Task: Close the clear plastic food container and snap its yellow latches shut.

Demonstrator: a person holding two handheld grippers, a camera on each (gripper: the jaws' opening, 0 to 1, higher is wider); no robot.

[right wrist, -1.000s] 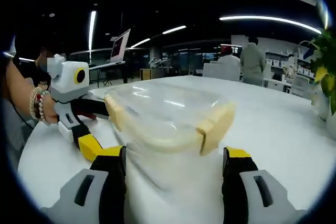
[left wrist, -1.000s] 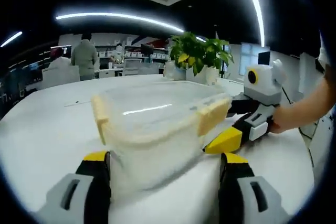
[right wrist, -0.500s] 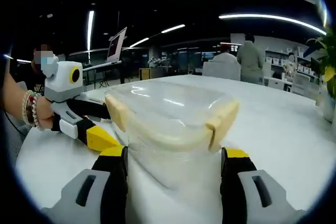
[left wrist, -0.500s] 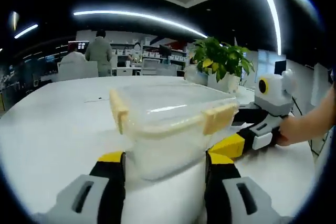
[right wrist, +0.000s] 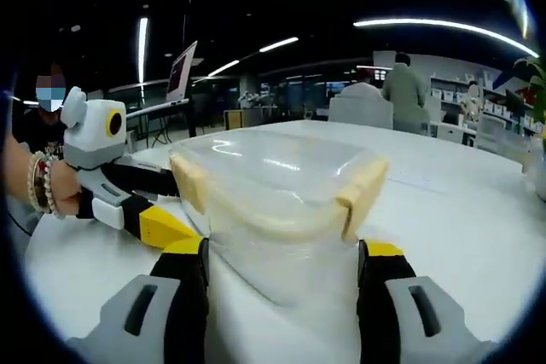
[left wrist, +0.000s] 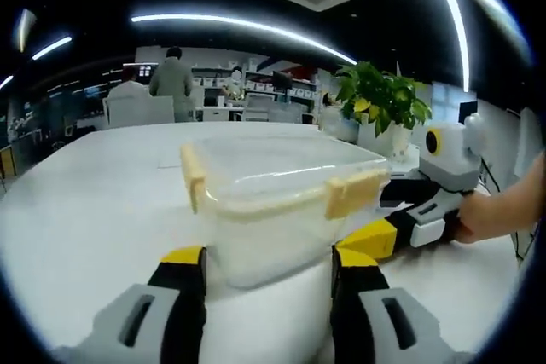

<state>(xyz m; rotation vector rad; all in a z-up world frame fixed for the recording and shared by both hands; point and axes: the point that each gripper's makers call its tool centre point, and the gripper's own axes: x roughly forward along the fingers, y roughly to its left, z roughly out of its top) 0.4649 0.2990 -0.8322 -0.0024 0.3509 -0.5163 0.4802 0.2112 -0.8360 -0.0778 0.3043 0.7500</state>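
Note:
The clear plastic container [left wrist: 273,210] stands on the white table with its lid on. Its pale yellow latches [left wrist: 193,178] [left wrist: 355,193] stick out from the lid's rim. My left gripper [left wrist: 269,257] has its yellow-tipped jaws pressed on either side of the container's near end. The right gripper [left wrist: 426,202], held in a hand, reaches the container's right end. In the right gripper view the container [right wrist: 273,202] sits between the jaws of my right gripper [right wrist: 281,249], which touch its walls. There the latches [right wrist: 192,183] [right wrist: 363,193] also flare outward, and the left gripper [right wrist: 115,189] is at the left.
The white table [left wrist: 85,210] spreads wide around the container. A potted plant [left wrist: 382,104] stands at its far right edge. People [left wrist: 173,83] and desks are far behind. A hand with bracelets [right wrist: 38,185] holds the left gripper.
My left gripper's jaws have drawn closer together around the container's end and the camera has shifted a little. My right gripper has kept its hold.

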